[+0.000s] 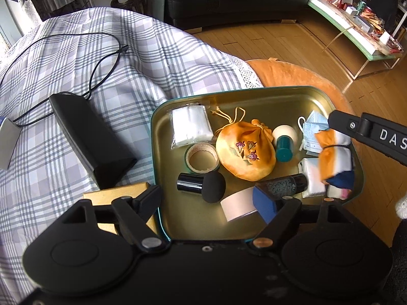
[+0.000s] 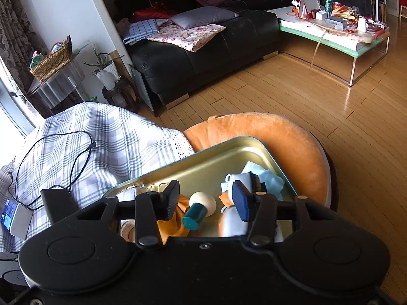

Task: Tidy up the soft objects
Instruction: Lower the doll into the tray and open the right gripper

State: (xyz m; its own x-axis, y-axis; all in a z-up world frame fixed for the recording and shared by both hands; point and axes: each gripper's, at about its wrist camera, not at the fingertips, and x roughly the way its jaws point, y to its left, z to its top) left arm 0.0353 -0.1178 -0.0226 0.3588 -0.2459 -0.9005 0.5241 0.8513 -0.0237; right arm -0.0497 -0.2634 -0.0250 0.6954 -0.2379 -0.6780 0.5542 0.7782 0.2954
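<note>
Tin (image 1: 157,137) was smooth, glossy gold metal. Pouch (image 1: 245,152) looked like satiny orange cloth; sponge (image 1: 215,186) was matt black. Floor (image 2: 292,94) was glossy wood.

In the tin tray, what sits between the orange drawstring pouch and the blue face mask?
In the left wrist view, a white-tipped applicator with a teal handle lies between the orange drawstring pouch and the blue face mask.

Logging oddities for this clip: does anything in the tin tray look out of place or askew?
Yes. Hard items share the tray with soft ones: two tape rolls, a dark bottle. The brushes lie tipped over. Nothing looks spilled.
</note>
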